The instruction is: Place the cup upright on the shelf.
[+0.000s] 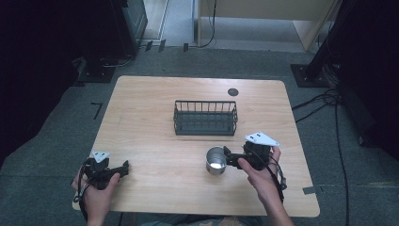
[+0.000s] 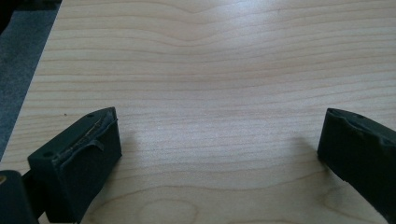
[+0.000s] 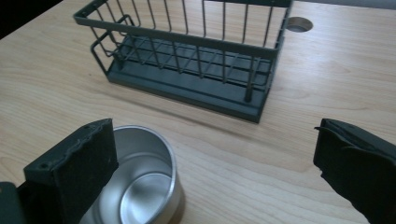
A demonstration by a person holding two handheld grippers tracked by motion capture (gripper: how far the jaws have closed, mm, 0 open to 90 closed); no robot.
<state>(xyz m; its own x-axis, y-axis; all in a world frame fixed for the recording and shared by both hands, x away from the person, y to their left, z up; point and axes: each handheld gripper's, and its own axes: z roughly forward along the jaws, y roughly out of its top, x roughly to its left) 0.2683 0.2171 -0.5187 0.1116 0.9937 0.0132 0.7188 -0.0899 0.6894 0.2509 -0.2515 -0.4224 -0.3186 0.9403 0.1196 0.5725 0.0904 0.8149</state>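
— What is sitting in the containers?
— Nothing: the wire basket (image 1: 205, 117) is standing bare mid-surface, the steel cup (image 1: 216, 160) just before it, upright.
— And the jaws?
— Both are gaping wide — right gripper (image 1: 229, 156) beside the cup, left gripper (image 1: 123, 166) resting apart.

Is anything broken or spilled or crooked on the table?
Mostly no. The metal cup stands upright and looks empty, and the wire basket sits square on the table. One small thing: the pad on the left gripper looks frayed and peeling along its edge.
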